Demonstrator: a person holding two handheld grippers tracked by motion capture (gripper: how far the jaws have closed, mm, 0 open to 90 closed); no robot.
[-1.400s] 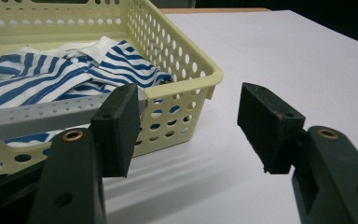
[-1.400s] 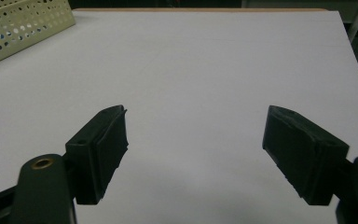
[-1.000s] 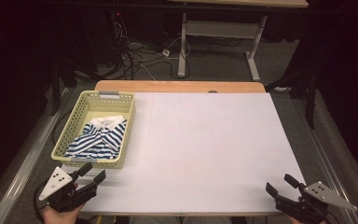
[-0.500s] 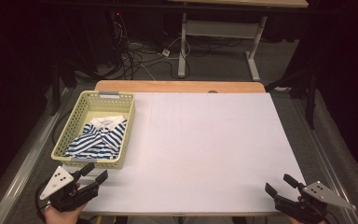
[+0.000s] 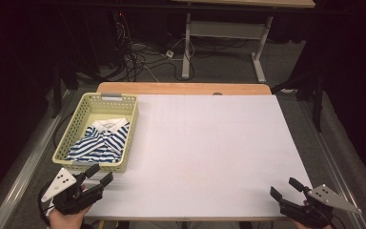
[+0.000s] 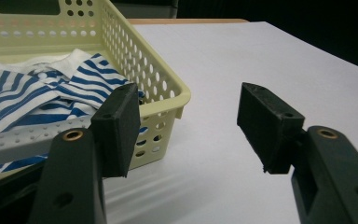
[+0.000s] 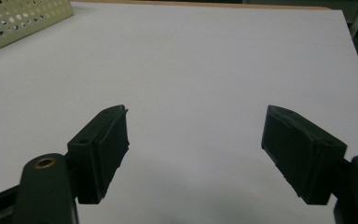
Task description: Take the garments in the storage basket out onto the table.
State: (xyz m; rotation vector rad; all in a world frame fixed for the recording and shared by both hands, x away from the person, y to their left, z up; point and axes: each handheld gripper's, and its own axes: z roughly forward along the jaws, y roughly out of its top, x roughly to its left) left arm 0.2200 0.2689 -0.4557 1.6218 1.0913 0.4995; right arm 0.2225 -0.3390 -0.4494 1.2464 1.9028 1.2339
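The blue-and-white striped shirt (image 5: 99, 141) lies crumpled in the pale yellow perforated plastic basket (image 5: 126, 138) at the white worktop's (image 5: 209, 148) left. Left gripper (image 5: 99, 175) beside its near corner, right gripper (image 5: 286, 187) well apart: both jaws wide open, empty.

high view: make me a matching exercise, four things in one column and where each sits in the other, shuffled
Things:
1. striped shirt
2. yellow basket
3. left gripper
4. right gripper

Places:
A. near right corner of the table
B. left edge of the white table top
C. inside the basket
D. just in front of the basket's near rim

Pairs: 1-C, 2-B, 3-D, 4-A
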